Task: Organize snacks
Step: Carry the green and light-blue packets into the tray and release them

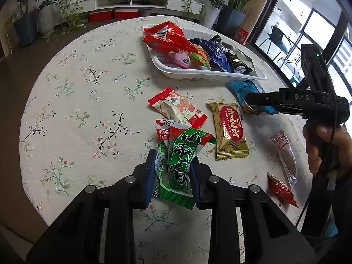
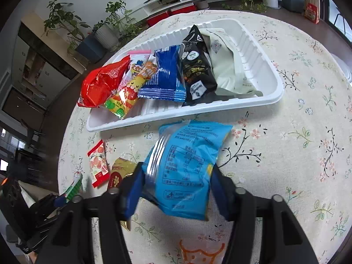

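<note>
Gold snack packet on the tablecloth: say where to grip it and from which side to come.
The gold snack packet lies flat with its long axis running away from the left gripper. Come from above and close across its narrow width at the middle; its long edges look free, with the green snack packet close on one side.

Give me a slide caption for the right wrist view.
Right claw grips a blue snack bag before the white tray.

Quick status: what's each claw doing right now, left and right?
Left claw: closed on the green snack packet.
Right claw: closed on the light blue snack bag, just short of the white tray.
</note>
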Motion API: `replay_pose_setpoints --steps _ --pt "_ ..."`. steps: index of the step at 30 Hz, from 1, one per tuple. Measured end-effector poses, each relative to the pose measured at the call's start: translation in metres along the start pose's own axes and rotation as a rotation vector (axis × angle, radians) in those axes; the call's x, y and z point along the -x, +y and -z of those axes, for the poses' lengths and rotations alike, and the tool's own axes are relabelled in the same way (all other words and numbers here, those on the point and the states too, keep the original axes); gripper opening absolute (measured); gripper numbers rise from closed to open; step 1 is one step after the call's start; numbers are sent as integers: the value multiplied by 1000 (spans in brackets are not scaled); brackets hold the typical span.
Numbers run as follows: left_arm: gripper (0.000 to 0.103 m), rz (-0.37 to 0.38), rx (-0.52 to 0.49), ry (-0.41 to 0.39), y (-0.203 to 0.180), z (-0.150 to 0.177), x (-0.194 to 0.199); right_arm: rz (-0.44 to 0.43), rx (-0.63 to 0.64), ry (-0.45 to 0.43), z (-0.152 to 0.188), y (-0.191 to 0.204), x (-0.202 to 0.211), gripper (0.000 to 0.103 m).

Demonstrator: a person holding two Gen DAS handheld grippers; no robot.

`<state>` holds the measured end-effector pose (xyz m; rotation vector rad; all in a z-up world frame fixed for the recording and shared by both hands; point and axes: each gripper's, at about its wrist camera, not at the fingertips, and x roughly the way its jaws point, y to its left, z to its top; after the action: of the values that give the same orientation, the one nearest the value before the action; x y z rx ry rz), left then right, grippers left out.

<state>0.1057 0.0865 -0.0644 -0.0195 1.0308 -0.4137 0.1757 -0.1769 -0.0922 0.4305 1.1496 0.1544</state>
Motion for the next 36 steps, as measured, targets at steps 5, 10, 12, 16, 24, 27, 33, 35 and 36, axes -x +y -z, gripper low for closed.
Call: replay_pose_setpoints --steps 5,10,12,16,24,27,33,35,36 --pt "26 8 12 -2 0 1 1 -39 -11 -7 2 -7 5 50" --pt "26 25 34 -15 3 -1 8 -79 -34 -32 13 -14 21 49" --pt "25 39 43 -26 4 -3 14 -98 -42 -47 18 -18 33 49" --pt "25 78 47 -52 -3 -14 25 -128 -39 -96 21 -24 58 49" --pt "26 107 -6 -132 -32 -81 45 -81 -10 -261 -15 -42 108 49" --pt "26 118 -29 -152 -44 -118 43 -62 27 -320 -39 -40 124 49" --pt "26 107 -41 -149 -62 -190 17 -66 124 -386 -93 -19 132 49" --pt "26 89 -42 -124 -65 -210 0 -72 155 -370 -109 -11 123 49" --pt "25 77 -40 -109 -66 -219 -11 -71 168 -362 -116 -7 117 49"
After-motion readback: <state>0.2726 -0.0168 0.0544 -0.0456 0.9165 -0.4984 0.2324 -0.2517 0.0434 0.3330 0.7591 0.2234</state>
